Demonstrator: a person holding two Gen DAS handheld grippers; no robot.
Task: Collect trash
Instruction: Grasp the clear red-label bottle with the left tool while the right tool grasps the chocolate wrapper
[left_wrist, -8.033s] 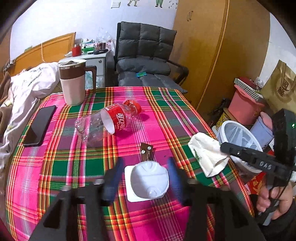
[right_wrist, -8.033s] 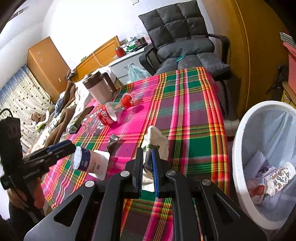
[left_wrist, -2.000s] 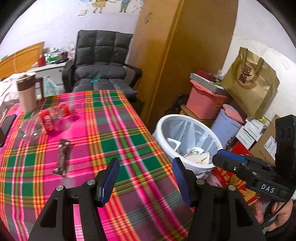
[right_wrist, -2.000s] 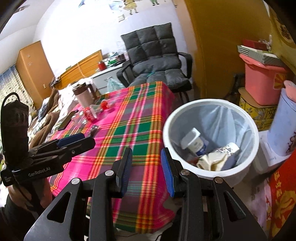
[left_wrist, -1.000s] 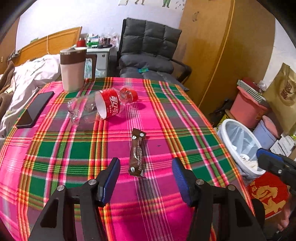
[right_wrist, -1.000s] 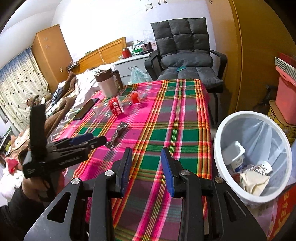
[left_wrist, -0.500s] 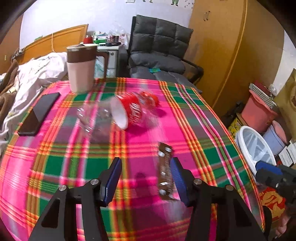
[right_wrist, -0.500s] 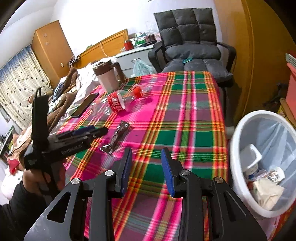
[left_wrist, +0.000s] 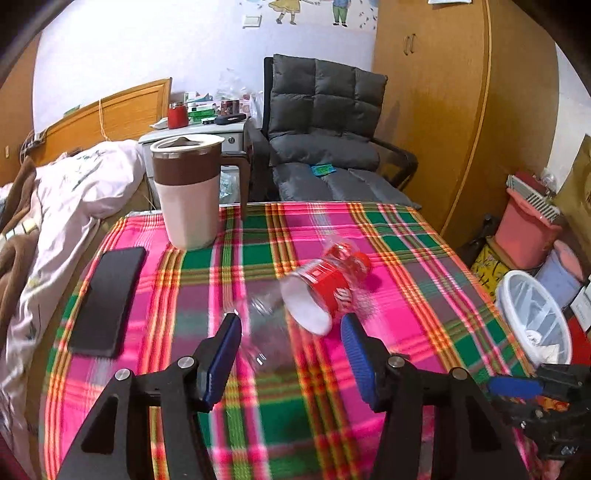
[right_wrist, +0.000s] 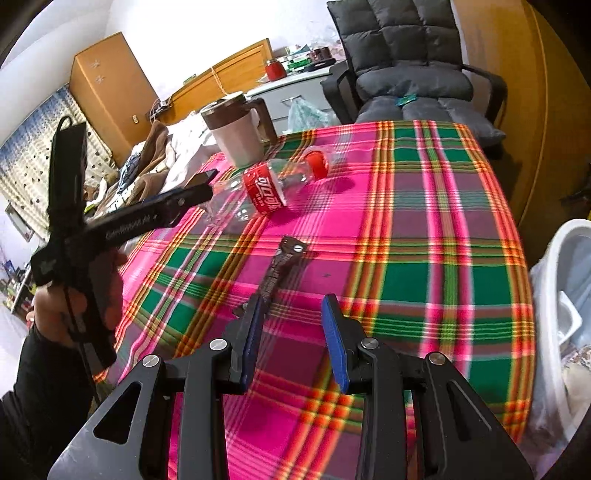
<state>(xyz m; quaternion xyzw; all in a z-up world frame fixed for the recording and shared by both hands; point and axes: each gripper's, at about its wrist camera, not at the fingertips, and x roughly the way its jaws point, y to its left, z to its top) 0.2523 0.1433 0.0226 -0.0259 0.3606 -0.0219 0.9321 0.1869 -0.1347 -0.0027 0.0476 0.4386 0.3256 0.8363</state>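
Both wrist cameras look forward along their tongs, low over the plaid tabletop (left_wrist: 406, 236), sharing the bottle (left_wrist: 317, 295).

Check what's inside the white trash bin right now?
White trash bin holds a liner, a white cup and crumpled paper. The frame edge cuts off the rest; anything underneath is hidden.

Clearances around the bottle (left_wrist: 314, 299) and wrapper (right_wrist: 282, 264)

Your left gripper (left_wrist: 291, 350) stands wide apart just short of the bottle; the jug (left_wrist: 186, 192) and phone (left_wrist: 105, 299) stand off to its left. Your right gripper (right_wrist: 293, 332) has open cloth ahead, with the bin (right_wrist: 554, 295) at the table's right edge.
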